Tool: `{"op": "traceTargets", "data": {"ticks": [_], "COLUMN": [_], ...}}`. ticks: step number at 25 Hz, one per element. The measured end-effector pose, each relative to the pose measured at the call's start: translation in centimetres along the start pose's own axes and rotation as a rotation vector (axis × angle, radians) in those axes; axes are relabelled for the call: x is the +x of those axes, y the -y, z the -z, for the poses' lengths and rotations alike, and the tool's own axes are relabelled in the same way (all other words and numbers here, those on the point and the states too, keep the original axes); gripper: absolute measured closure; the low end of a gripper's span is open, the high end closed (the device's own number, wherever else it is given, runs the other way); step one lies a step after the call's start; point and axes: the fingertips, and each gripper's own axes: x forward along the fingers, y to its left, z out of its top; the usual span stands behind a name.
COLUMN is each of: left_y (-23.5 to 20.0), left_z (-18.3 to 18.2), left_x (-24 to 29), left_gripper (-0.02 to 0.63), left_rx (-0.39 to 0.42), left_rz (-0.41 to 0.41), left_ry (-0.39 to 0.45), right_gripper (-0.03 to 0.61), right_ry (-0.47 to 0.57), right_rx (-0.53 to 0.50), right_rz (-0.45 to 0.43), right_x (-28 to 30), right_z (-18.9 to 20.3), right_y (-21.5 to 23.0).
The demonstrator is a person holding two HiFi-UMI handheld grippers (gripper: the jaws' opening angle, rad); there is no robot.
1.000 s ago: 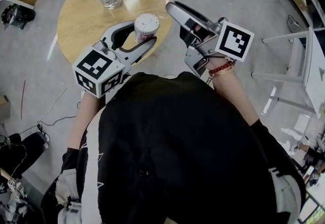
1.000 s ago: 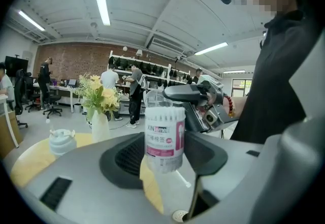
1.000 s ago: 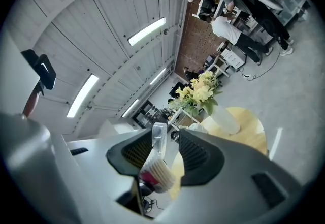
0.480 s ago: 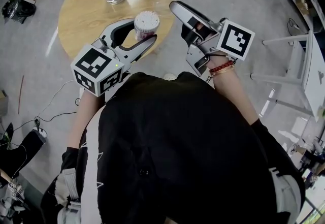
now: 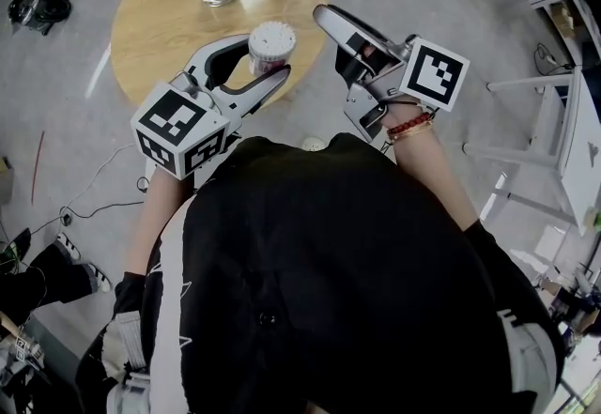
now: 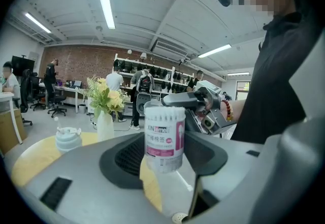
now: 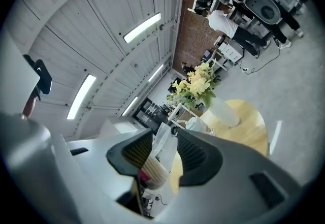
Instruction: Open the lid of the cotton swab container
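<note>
Clear lid (image 7: 164,139) sits pinched between the right gripper's (image 5: 324,16) jaws, just beside the container (image 5: 271,41). The left gripper (image 5: 266,57) clamps that open container upright, swab tips showing, over the table's (image 5: 160,23) near edge. Both forearms reach forward from the chest, grippers angled toward each other.

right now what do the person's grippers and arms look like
Both the left gripper and right gripper are light grey with black ribbed pads, each carrying a white cube of black square markers. The person wears a black top and a red bead bracelet on the right wrist.
</note>
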Motion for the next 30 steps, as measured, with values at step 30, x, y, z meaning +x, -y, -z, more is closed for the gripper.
{"op": "traceTargets", "data": {"ticks": [30], "left_y": [-0.1], "left_z": [-0.8], "left_x": [0.8], "left_gripper": [0.359], "left_rx": [0.004], "left_rz": [0.015], "left_ry": [0.013], "right_gripper": [0.425], "right_ry": [-0.025], "right_rx": [0.02], "right_rz": [0.018], "right_x": [-0.3], "right_z": [-0.1], "right_y": [1.2]}}
